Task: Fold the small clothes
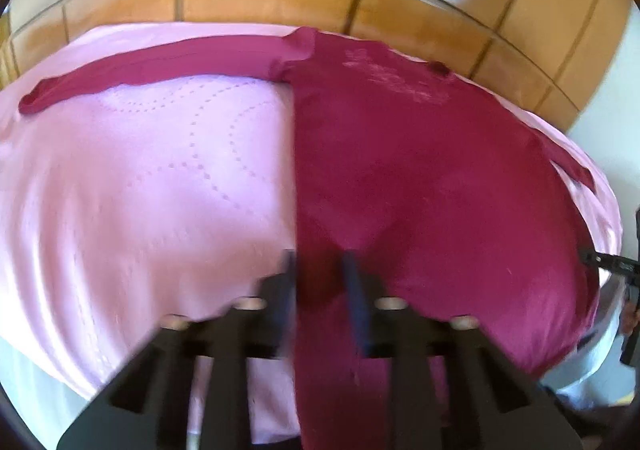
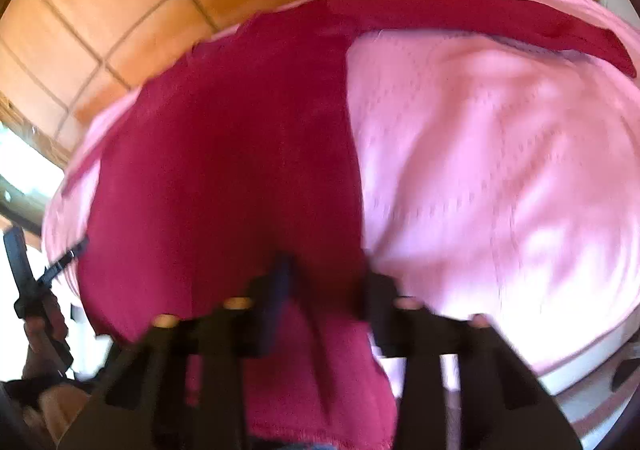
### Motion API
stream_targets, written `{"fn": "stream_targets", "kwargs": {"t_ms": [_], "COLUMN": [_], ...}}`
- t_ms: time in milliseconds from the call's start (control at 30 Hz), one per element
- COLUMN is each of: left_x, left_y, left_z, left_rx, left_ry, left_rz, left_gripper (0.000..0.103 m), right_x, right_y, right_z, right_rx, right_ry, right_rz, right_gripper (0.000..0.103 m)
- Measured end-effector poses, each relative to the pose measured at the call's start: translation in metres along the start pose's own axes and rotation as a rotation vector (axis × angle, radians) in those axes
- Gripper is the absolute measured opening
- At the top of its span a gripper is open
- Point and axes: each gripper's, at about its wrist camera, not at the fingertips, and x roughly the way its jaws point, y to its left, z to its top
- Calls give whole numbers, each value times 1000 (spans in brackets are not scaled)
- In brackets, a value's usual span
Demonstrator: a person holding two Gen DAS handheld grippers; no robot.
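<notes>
left tool (image 1: 318,266) and right tool (image 2: 328,270): pinching hem | magenta shirt (image 1: 420,170): flat, long sleeve outstretched, faded chest print

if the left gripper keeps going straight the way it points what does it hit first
Most likely the dark red shirt: the left gripper points down at its body, spread on the pink bedcover. Blur leaves it unclear whether cloth already sits between the fingers.

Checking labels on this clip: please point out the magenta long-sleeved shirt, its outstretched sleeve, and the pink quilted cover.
magenta long-sleeved shirt (image 1: 420,170): left wrist view, middle of the body panel.
outstretched sleeve (image 1: 160,70): left wrist view, mid-length of the sleeve.
pink quilted cover (image 2: 500,170): right wrist view, bare stitched area beside the shirt.
</notes>
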Motion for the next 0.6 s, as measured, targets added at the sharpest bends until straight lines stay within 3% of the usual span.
{"fn": "stream_targets", "kwargs": {"t_ms": [133, 233, 333, 400, 433, 467, 500, 600], "left_x": [-15, -11, -15, -23, -27, -29, -32, -27], "left_y": [7, 14, 13, 18, 19, 20, 20, 5], "left_z": [2, -3, -4, 5, 10, 14, 19, 38], "left_rx": [14, 16, 25, -24, -48, -62, -77, -50], "left_ry": [-17, 21, 18, -22, -49, -70, -99, -142], "left_rz": [2, 18, 34, 16, 5, 0, -6, -20], "left_gripper": [4, 4, 4, 15, 28, 42, 47, 48], "right_x": [-20, -1, 1, -4, -6, -10, -14, -21], "right_y": [12, 2, -1, -6, -11, -22, -33, -82], "right_z": [-4, -27, -24, -20, -15, -8, -5, 16], "right_rx": [-77, -83, -58, -25, -10, 35, 81, 272], "right_ry": [-31, 43, 43, 20, 5, -30, -63, -156], "right_rz": [-29, -70, -41, -31, -36, -46, -50, -47], "right_gripper": [7, 7, 11, 21, 26, 44, 62, 64]}}
